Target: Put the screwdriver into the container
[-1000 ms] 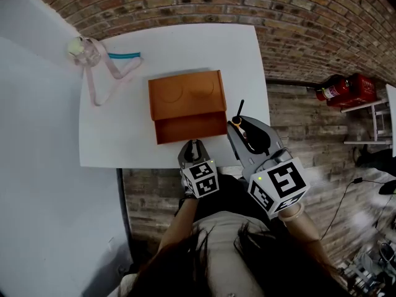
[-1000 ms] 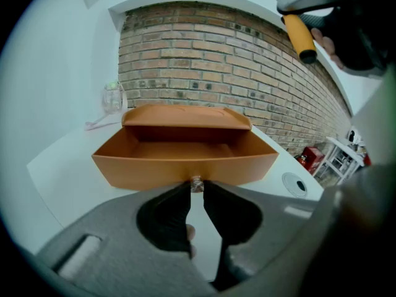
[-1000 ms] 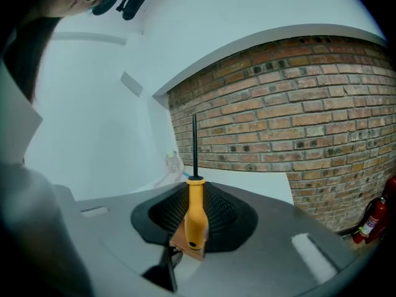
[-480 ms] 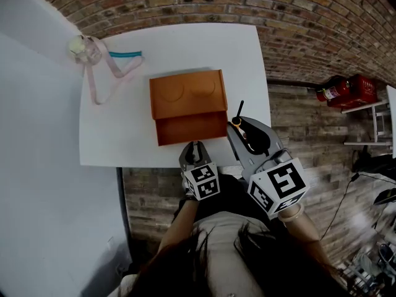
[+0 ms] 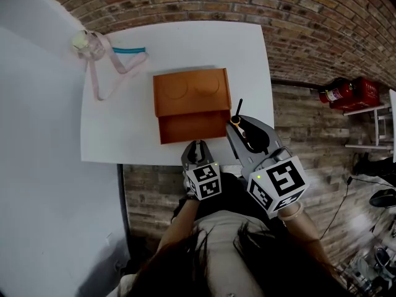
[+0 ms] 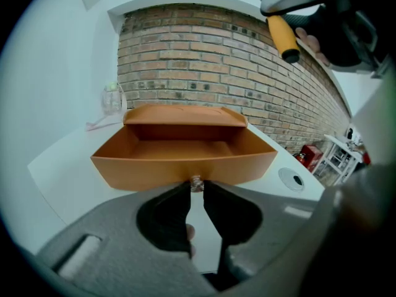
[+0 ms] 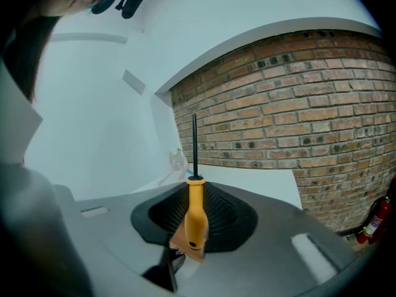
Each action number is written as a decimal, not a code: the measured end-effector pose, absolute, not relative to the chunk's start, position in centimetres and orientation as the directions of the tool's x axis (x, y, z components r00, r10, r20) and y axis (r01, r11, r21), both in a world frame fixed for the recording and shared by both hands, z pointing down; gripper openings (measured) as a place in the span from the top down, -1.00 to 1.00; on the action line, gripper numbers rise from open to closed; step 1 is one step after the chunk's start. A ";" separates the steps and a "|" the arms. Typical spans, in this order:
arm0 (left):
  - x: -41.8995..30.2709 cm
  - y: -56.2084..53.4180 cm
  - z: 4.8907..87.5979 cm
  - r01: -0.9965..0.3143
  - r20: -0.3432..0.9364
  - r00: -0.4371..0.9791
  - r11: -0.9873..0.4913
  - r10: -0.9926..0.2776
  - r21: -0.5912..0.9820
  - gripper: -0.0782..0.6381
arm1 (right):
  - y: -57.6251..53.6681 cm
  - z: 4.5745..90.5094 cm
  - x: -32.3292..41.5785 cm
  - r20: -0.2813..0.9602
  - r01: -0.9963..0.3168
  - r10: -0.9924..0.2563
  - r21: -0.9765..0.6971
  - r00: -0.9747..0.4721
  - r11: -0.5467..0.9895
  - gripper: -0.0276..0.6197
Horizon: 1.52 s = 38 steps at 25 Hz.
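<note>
An orange container (image 5: 190, 91) sits mid-table, its drawer (image 5: 193, 127) pulled out toward me and empty inside (image 6: 179, 148). My left gripper (image 5: 197, 150) is at the drawer's front, its jaws pinched on the small knob (image 6: 196, 182). To the right, my right gripper (image 5: 243, 130) is shut on a screwdriver (image 5: 238, 112) with a yellow handle (image 7: 195, 218); the black shaft points up and away. The right gripper hangs above the table's front right corner, beside the drawer; in the left gripper view the screwdriver's handle (image 6: 283, 37) shows high at the upper right.
The white table (image 5: 120, 129) ends just in front of me and at a brick wall on the right. A small glass (image 5: 83, 42) with a pink ribbon and a teal strip lies at the far left corner. A red fire extinguisher (image 5: 346, 91) stands off-table, right.
</note>
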<state>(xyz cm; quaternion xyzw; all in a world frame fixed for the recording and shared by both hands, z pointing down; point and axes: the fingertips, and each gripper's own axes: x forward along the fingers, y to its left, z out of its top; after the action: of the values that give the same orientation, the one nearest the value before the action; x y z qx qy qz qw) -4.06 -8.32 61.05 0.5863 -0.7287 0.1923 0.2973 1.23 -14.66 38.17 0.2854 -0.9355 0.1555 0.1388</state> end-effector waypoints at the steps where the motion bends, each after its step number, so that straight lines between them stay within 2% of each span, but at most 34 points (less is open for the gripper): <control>1: -4.1 -8.3 61.0 -0.969 0.657 -0.136 0.238 -0.741 0.069 0.61 | -14.6 38.2 1.1 0.350 -0.573 -0.486 -0.212 -0.801 0.792 0.69; 21: -3.6 -7.9 61.2 -0.973 0.644 -0.096 0.208 -0.759 0.101 0.60 | -15.1 38.5 -0.1 0.370 -0.512 -0.419 -0.205 -0.829 0.834 0.68; 38: -3.2 -8.1 61.1 -0.972 0.648 -0.058 0.192 -0.760 0.138 0.58 | -15.7 42.5 -2.6 0.531 -0.336 -0.259 -0.052 -0.807 0.941 0.68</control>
<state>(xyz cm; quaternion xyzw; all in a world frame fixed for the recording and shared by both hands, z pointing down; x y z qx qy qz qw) -3.20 -8.06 61.15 0.6123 -0.7069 0.1710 0.3099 -2.62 -15.66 42.54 0.1568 -0.9478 0.0716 0.2682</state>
